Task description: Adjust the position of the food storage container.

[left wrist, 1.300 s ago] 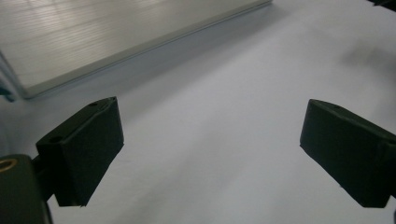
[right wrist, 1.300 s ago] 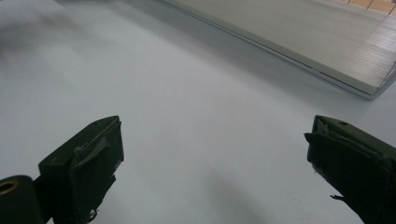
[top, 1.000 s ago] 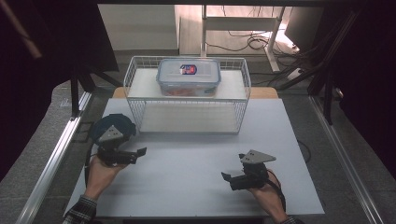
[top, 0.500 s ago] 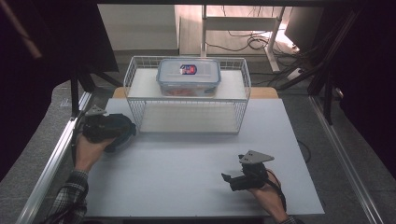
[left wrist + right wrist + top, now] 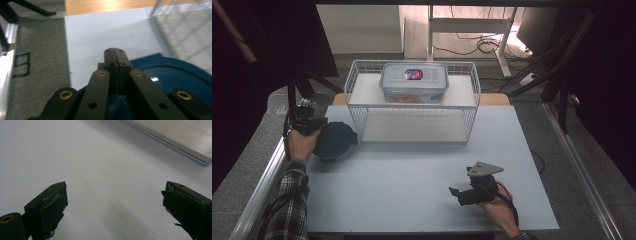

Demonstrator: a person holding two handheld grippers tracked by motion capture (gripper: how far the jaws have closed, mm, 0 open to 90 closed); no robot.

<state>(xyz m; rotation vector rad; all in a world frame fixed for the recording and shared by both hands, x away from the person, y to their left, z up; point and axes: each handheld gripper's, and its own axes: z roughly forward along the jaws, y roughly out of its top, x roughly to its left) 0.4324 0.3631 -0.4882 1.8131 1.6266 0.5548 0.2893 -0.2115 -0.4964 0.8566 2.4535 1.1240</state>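
Carrying stage: left gripper [image 5: 115, 53], jaws pinched tight on dark blue lid [image 5: 334, 141], at desk [image 5: 422, 175] left edge beside wire basket [image 5: 412, 107]. Right gripper [image 5: 460, 192] idle, jaws wide, empty. Next, likely: set lid down.

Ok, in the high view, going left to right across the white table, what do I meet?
Left tool in the person's left hand → dark blue round lid → white wire basket holding a clear plastic lidded container → right tool, with its grey three-cornered plate on top, in the person's right hand.
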